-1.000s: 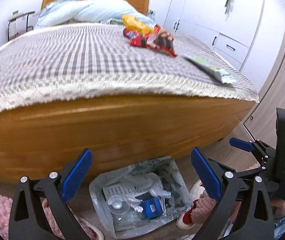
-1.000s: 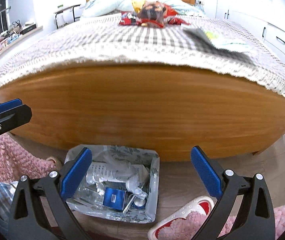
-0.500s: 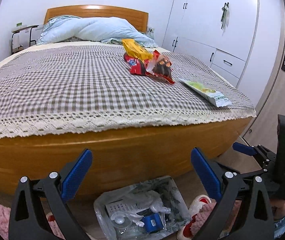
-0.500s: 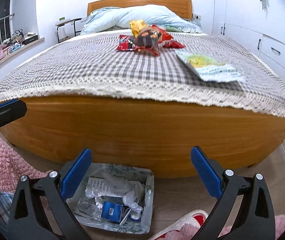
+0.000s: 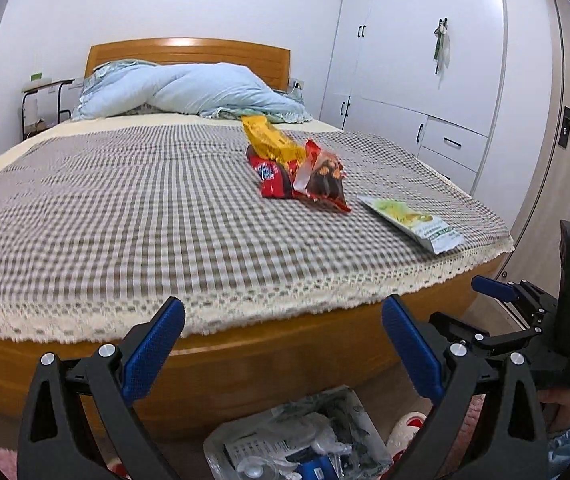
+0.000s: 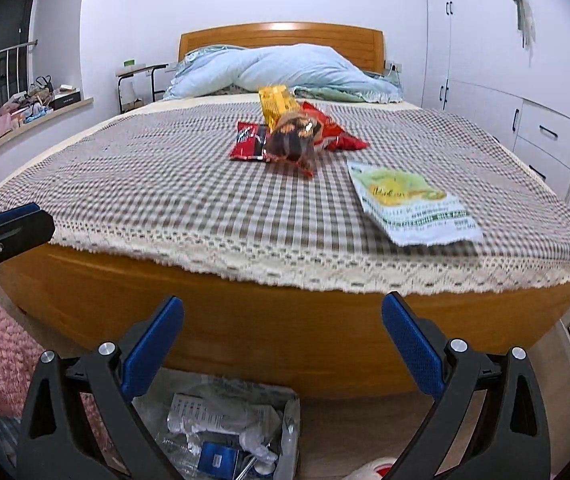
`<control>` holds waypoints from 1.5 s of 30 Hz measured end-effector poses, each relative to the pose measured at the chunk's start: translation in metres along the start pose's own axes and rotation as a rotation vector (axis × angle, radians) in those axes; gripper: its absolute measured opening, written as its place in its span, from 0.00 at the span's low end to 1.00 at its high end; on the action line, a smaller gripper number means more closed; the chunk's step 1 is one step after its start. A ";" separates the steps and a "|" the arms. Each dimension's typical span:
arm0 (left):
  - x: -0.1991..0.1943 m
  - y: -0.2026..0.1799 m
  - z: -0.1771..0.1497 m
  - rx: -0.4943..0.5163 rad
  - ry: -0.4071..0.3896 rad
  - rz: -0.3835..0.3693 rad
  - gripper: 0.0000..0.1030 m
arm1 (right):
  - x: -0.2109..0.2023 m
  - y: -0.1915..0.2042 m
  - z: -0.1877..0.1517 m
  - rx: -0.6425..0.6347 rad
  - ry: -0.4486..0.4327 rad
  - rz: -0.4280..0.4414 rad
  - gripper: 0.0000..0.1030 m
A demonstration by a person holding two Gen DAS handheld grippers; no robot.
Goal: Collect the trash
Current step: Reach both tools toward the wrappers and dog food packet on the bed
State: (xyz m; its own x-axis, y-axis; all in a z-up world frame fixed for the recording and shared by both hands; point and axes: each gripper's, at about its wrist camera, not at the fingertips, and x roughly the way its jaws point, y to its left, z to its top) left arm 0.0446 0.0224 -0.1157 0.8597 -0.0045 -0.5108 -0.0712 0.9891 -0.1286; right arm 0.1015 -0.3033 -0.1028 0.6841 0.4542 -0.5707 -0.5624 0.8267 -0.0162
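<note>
Blue-padded, both the left hand-held gripper (image 5: 283, 344) and the right hand-held gripper (image 6: 283, 344) gape apart, holding nothing, above a trash bin (image 6: 285, 412) on the floor at the bed's (image 6: 285, 332) foot. Snack wrappers (image 6: 293, 132) lie piled mid-bed, a green packet (image 6: 409, 200) nearer the edge.

Four snack packets lie on the bed (image 6: 165, 184): perhaps three piled at the far middle (image 6: 297, 136), one pale green packet (image 6: 409, 204) nearer right. One bin (image 6: 225, 432) on the floor.
</note>
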 end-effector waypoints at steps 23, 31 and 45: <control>0.018 0.002 0.032 0.016 0.055 0.030 0.93 | 0.018 -0.025 0.044 0.038 -0.140 0.034 0.92; 0.021 0.003 0.048 0.030 0.036 0.066 0.93 | 0.019 -0.042 0.060 0.097 -0.193 0.026 0.92; 0.051 -0.022 0.069 0.065 0.020 0.044 0.93 | 0.033 -0.071 0.078 0.108 -0.211 -0.049 0.92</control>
State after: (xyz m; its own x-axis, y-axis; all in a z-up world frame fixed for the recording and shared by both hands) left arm 0.1252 0.0102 -0.0801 0.8458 0.0371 -0.5322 -0.0756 0.9959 -0.0507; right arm 0.2003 -0.3211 -0.0564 0.7978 0.4627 -0.3866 -0.4808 0.8751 0.0552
